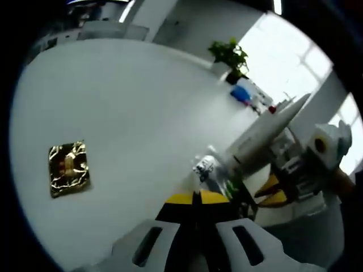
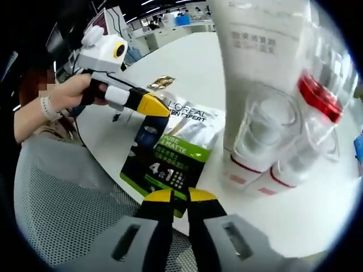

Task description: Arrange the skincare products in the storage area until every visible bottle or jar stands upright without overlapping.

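The left gripper point(image 1: 194, 199) has its yellow tips pressed together with nothing between them, over the white table point(image 1: 130, 113) near a gold packet point(image 1: 68, 168). The right gripper point(image 2: 180, 196) is likewise closed and empty, just above a green and white box point(image 2: 170, 153) lying flat beside upright clear bottles point(image 2: 283, 136) and a white tube point(image 2: 261, 56)

Upright white tube point(image 2: 258, 62) beside red-capped clear bottles point(image 2: 309, 113)
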The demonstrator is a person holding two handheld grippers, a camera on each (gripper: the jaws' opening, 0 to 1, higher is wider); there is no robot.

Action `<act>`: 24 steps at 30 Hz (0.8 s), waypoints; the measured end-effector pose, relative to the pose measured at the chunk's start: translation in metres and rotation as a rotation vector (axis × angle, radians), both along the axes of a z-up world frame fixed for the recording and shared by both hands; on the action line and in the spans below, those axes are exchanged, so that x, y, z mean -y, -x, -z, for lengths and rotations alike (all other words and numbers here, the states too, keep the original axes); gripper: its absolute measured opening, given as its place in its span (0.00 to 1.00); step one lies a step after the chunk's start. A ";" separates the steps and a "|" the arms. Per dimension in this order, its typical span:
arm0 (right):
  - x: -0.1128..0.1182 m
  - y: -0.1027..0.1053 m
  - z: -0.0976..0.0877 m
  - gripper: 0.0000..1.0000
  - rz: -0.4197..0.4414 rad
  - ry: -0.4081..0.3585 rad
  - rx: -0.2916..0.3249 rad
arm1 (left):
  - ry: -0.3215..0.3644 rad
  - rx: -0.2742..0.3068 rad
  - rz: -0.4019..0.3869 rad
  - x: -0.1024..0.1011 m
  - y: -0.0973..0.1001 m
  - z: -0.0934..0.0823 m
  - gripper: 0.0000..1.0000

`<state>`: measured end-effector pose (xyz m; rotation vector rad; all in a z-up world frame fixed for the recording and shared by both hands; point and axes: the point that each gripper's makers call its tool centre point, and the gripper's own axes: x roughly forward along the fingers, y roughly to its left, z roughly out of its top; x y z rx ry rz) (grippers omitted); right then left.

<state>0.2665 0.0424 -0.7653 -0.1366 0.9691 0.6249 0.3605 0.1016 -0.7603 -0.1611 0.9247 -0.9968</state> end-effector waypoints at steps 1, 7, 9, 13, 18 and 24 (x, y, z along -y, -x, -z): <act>-0.003 0.001 0.001 0.10 -0.012 0.007 0.002 | 0.001 -0.001 -0.001 0.001 0.000 0.000 0.00; -0.019 0.002 0.005 0.20 -0.064 0.047 0.012 | 0.004 -0.004 -0.003 0.003 -0.003 0.002 0.00; -0.021 0.001 0.005 0.22 -0.084 0.079 0.029 | 0.004 -0.005 -0.004 0.004 -0.004 0.003 0.00; -0.019 -0.003 0.009 0.30 -0.091 0.133 0.040 | 0.007 -0.006 -0.010 0.004 -0.006 0.004 0.00; -0.014 -0.001 0.016 0.33 -0.109 0.187 0.030 | 0.016 -0.014 -0.013 0.006 -0.009 0.006 0.00; -0.013 -0.007 0.018 0.34 -0.121 0.216 0.046 | 0.011 -0.011 -0.020 0.006 -0.013 0.010 0.00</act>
